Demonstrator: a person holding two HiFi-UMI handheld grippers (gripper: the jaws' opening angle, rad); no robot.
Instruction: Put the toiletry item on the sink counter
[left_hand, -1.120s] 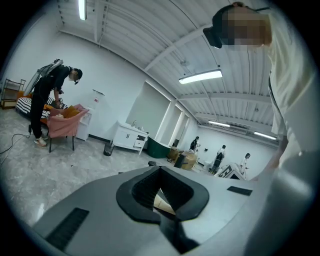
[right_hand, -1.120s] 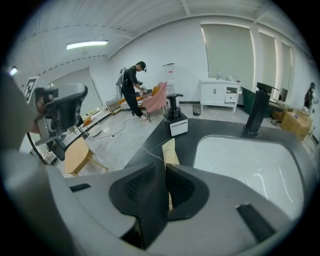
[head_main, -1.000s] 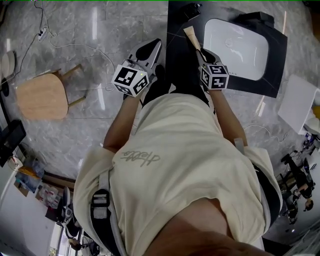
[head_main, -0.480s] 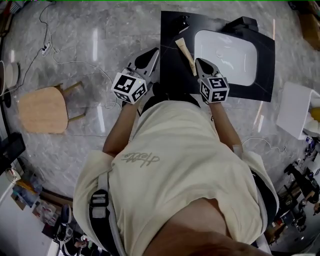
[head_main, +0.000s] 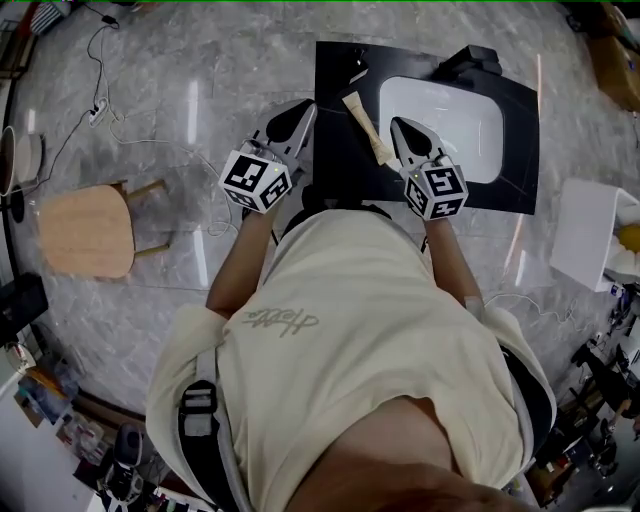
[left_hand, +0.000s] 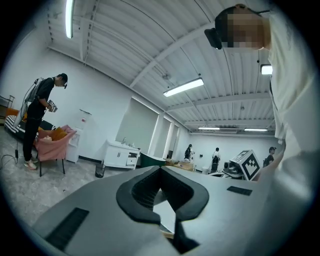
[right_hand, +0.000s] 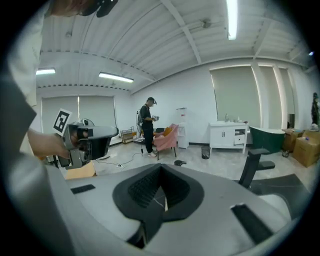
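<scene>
A beige toiletry tube (head_main: 366, 127) lies flat on the black sink counter (head_main: 335, 80), just left of the white basin (head_main: 445, 110). My right gripper (head_main: 398, 123) hovers close beside the tube's right side, jaws shut with nothing between them. My left gripper (head_main: 301, 106) hangs at the counter's left edge, also shut and empty. In the left gripper view the left gripper (left_hand: 161, 169) points out into the room with its jaws meeting at the tip. In the right gripper view the right gripper (right_hand: 161, 168) is likewise closed, and the left gripper (right_hand: 80, 136) shows off to its left.
A round wooden stool (head_main: 85, 220) stands on the marble floor to the left, with a cable (head_main: 110, 120) trailing near it. A white box (head_main: 590, 232) sits at the right. A dark fixture (head_main: 470, 58) is at the basin's far edge. A person (right_hand: 148, 125) stands far off.
The tube, earlier lifted at the tip of my right gripper, now lies on the counter apart from it. The right gripper has drawn back a little; the view has shifted toward the sink.
</scene>
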